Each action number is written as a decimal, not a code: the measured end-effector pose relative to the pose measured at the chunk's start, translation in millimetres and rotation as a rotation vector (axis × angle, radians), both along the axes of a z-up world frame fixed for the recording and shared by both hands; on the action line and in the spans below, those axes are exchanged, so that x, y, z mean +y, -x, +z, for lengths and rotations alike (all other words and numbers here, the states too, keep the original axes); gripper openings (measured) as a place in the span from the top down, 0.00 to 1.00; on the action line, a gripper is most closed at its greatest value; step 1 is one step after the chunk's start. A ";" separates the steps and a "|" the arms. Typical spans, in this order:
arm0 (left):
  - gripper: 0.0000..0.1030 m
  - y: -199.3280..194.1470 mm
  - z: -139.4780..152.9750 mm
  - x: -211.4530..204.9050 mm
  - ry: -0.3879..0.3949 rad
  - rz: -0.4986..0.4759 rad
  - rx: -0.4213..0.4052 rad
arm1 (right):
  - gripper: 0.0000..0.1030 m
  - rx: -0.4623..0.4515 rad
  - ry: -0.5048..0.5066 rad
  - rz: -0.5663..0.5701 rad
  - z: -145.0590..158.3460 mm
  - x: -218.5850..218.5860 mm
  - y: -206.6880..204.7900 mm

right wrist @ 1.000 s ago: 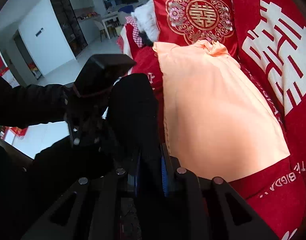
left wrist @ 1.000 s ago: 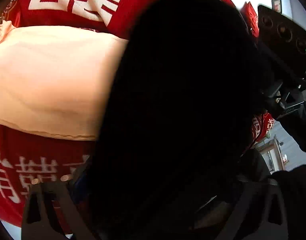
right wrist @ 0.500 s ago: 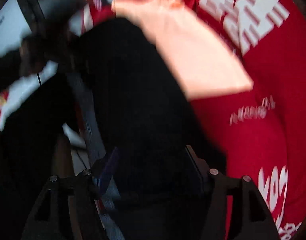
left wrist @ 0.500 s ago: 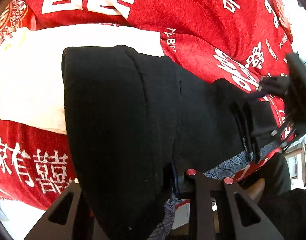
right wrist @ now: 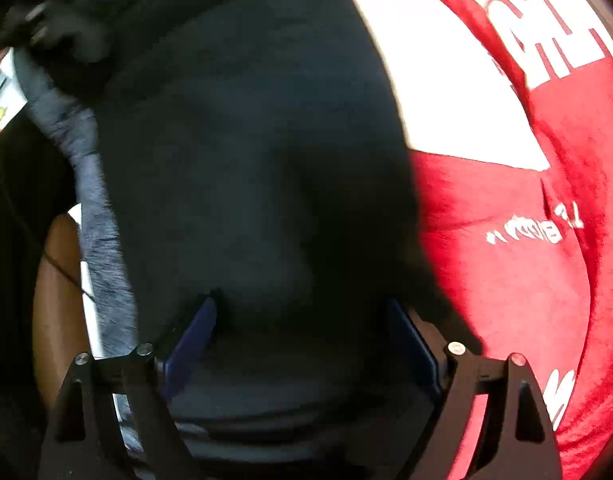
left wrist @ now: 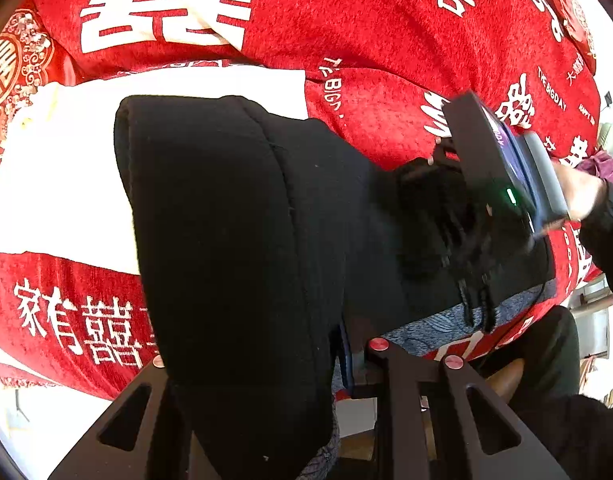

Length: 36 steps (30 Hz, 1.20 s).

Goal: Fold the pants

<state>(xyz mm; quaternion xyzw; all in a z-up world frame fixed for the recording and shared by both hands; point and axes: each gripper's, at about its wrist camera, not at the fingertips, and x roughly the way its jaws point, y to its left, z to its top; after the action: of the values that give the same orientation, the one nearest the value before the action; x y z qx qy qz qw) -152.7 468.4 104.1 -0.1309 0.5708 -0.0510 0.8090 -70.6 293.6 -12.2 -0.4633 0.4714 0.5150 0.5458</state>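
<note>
Black pants spread ahead of the left claw, laid across a red sofa cover printed with white characters and over a pale cloth on the far left side. Left claw narrowed onto a thick folded edge of the pants, fabric bunched between its fingers and draping down over the near one (left finger mostly hidden under the cloth). Folded hem end farthest from the left claw, rounded and doubled, resting on the pale cloth. To the right of the left claw, the right claw's body and the hand holding it sitting on the other end of the pants, drawstrings trailing beneath toward a blue-grey patterned strip at the sofa's edge. From the right wrist view, right claw spread wide, blue pads well apart, dark pants filling the space between and ahead (picture blurred, so contact with the pads cannot be told). Red sofa cover to the right of that claw, the blue-grey strip running along its left. Pale cloth beyond, up right.
</note>
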 end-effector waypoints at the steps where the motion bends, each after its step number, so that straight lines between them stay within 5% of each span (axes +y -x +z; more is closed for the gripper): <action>1: 0.75 -1.4 1.1 -1.9 -0.003 0.002 0.001 | 0.15 0.005 0.003 -0.034 1.8 -2.7 -14.4; 3: 0.75 -5.2 5.7 -7.4 -0.015 0.004 0.008 | 0.24 -0.014 0.001 -0.076 8.3 -5.5 -26.7; 6: 0.75 -9.6 19.2 -18.7 -0.020 -0.006 0.004 | 0.23 -0.117 -0.053 -0.102 34.8 -14.7 -21.9; 10: 0.75 -15.6 35.6 -37.4 -0.050 -0.047 -0.020 | 0.22 -0.002 -0.138 -0.065 66.9 -54.0 11.8; 16: 0.76 -28.8 48.5 -56.2 -0.052 -0.048 -0.014 | 0.20 -0.207 -0.097 0.015 17.3 -59.1 59.4; 20: 0.76 -31.8 62.9 -75.8 -0.070 -0.083 -0.027 | 0.20 -0.154 -0.195 -0.131 54.9 -73.3 37.7; 25: 0.76 -41.7 90.1 -122.5 -0.094 -0.172 -0.070 | 0.19 -0.150 -0.318 -0.345 103.9 -151.9 27.8; 32: 0.76 -67.7 107.3 -206.8 -0.107 -0.306 -0.096 | 0.19 -0.224 -0.304 -0.549 100.5 -231.8 49.5; 36: 0.76 -88.5 84.3 -280.3 -0.131 -0.399 -0.058 | 0.19 -0.207 -0.302 -0.689 91.8 -279.0 56.6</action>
<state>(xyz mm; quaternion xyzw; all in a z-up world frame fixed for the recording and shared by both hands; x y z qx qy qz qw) -64.1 188.2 188.3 0.0393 0.5640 -0.1766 0.8057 -127.1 14.7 79.6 -0.2418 0.4608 0.3157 0.7934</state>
